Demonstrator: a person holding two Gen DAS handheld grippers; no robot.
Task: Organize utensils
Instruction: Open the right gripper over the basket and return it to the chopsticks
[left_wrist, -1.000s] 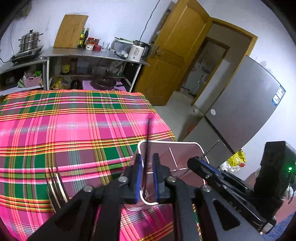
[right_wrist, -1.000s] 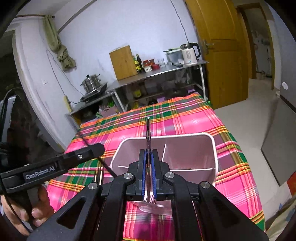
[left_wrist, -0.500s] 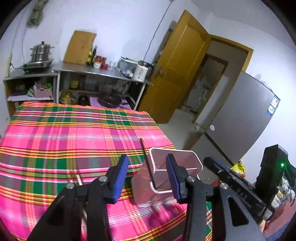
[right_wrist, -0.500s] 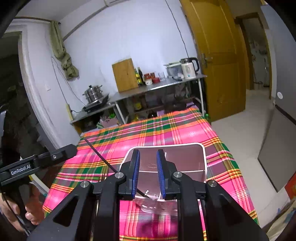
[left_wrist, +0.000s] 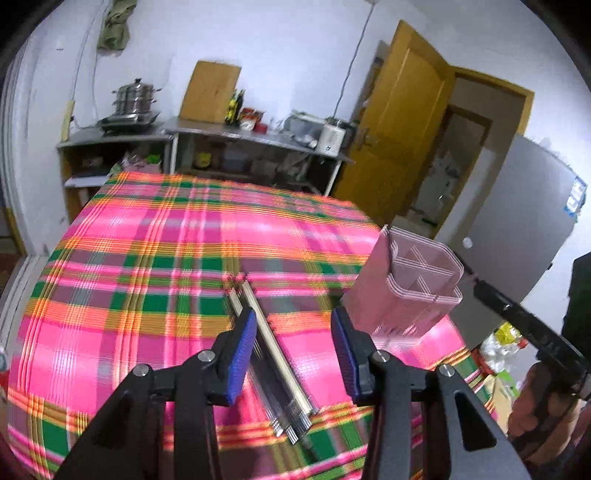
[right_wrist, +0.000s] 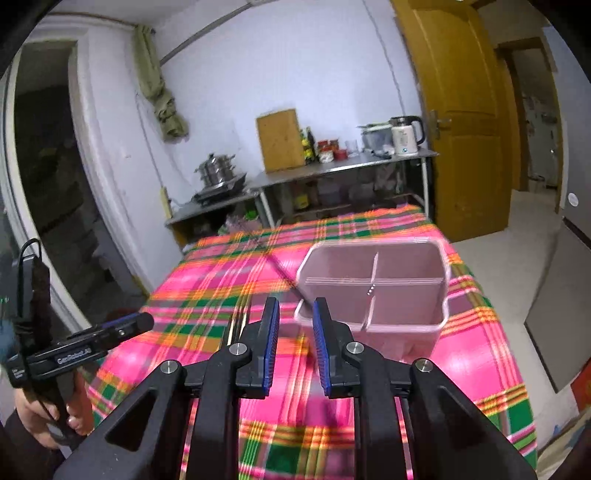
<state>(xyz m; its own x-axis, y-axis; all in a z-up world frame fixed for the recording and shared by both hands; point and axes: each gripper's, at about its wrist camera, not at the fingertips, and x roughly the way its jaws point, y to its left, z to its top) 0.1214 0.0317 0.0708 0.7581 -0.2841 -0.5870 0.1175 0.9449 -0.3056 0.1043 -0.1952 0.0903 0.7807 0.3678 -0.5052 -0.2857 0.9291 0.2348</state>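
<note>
Left gripper (left_wrist: 293, 345) was spread, empty, over the chopsticks (left_wrist: 275, 363) lying on the plaid tablecloth (left_wrist: 147, 266). Right gripper (right_wrist: 294, 341) was also spread, empty, near the pink holder (right_wrist: 373, 286), which stood at the table's right side.

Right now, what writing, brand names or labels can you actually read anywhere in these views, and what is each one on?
"GenRobot.AI": white lettering on the side of the left gripper, seen in the right wrist view.
Blue sticker on the refrigerator: too small to read.
Bottle and jar labels on the steel shelf: too blurred to read.
</note>
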